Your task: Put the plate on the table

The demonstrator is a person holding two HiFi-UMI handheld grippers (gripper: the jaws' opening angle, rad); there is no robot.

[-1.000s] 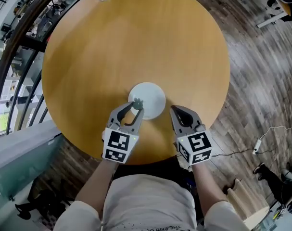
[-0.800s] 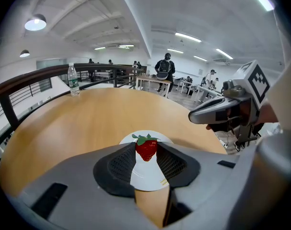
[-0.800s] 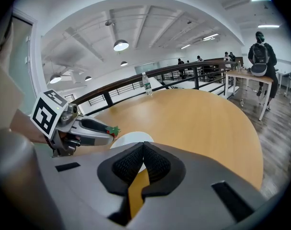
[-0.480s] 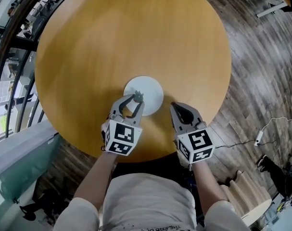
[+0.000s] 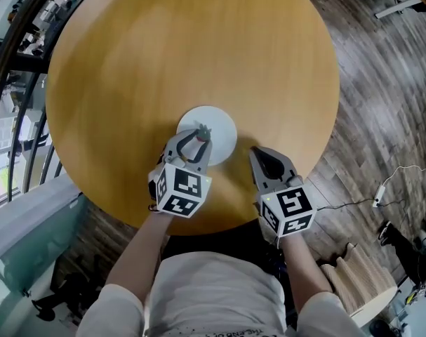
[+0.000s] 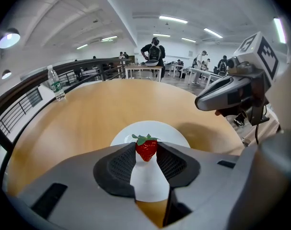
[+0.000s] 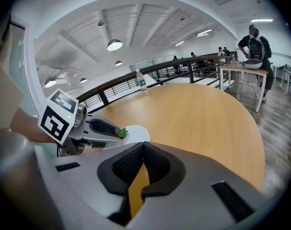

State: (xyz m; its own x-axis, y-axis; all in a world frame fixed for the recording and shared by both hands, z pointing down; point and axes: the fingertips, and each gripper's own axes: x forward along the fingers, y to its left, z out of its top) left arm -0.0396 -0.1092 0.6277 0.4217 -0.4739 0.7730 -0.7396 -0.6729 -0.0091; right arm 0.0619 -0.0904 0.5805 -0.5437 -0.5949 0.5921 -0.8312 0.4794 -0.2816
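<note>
White plate (image 5: 221, 127) lies flat on round table (image 5: 198, 41), just below and ahead of left gripper (image 5: 201, 136), whose tips clamp strawberry (image 6: 146, 149) (1 berry, leaves up). Right gripper (image 5: 257, 154) pads together, empty, beside plate.

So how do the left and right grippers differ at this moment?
The left gripper grips a strawberry between its pads; the right gripper has its jaws together on nothing. The left gripper hangs over the white plate; the right gripper is off to the plate's side, over bare table. Both point forward and downward near the table's near edge.
</note>
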